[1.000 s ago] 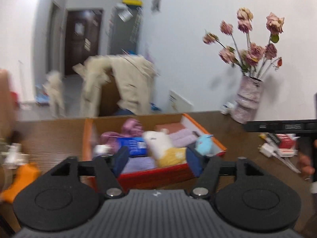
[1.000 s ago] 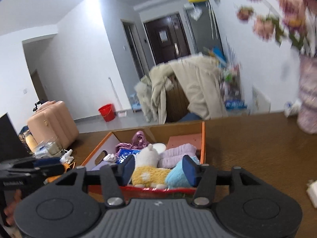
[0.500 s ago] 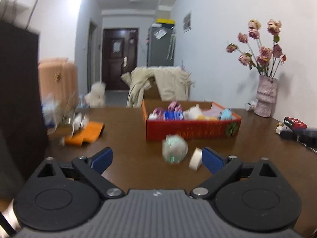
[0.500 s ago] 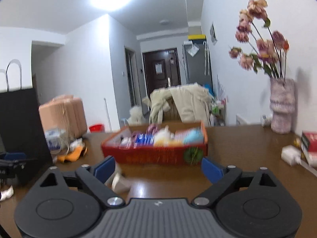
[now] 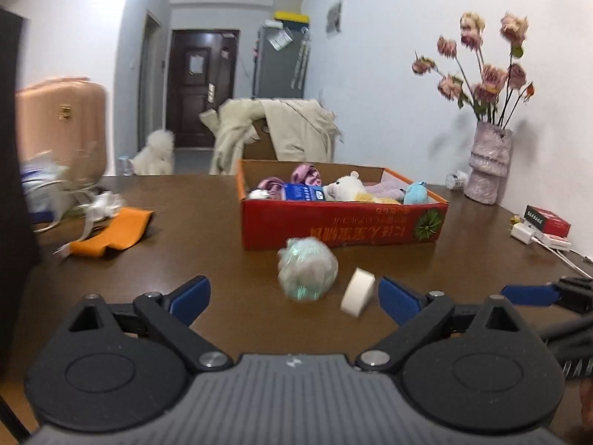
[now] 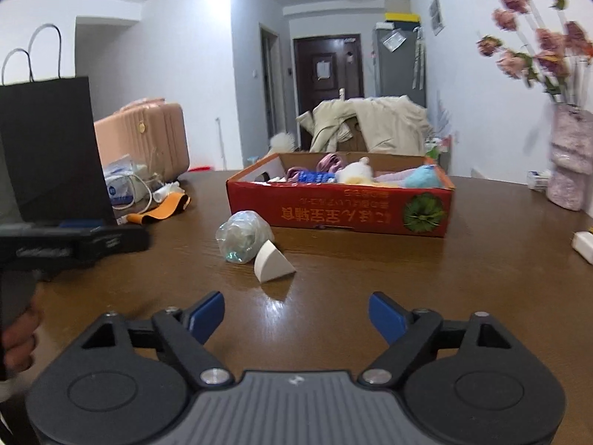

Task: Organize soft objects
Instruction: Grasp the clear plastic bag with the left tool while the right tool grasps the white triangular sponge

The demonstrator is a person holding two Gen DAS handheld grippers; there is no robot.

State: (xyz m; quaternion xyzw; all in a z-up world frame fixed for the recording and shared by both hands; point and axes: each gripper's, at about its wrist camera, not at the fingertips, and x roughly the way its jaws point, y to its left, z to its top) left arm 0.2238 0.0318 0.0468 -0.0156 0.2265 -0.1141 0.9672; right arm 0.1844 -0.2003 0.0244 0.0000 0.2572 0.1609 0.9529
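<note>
A red cardboard box on the brown table holds several soft toys and cloths, among them a white plush and a blue one. In front of it lie a ball wrapped in clear plastic and a white sponge wedge. My left gripper is open just short of the ball, with nothing between its fingers. My right gripper hangs further back over bare table; its jaws are closing on nothing. One of its blue fingertips shows at the right of the left wrist view.
An orange cloth and a clutter of cables lie at the left. A black paper bag stands at the left edge. A vase of dried roses, a charger and a red packet sit at the right.
Both grippers have drawn back from over the box and sunk toward the table. Their jaws have spread wider. The wrapped ball and the white wedge have come into view.
</note>
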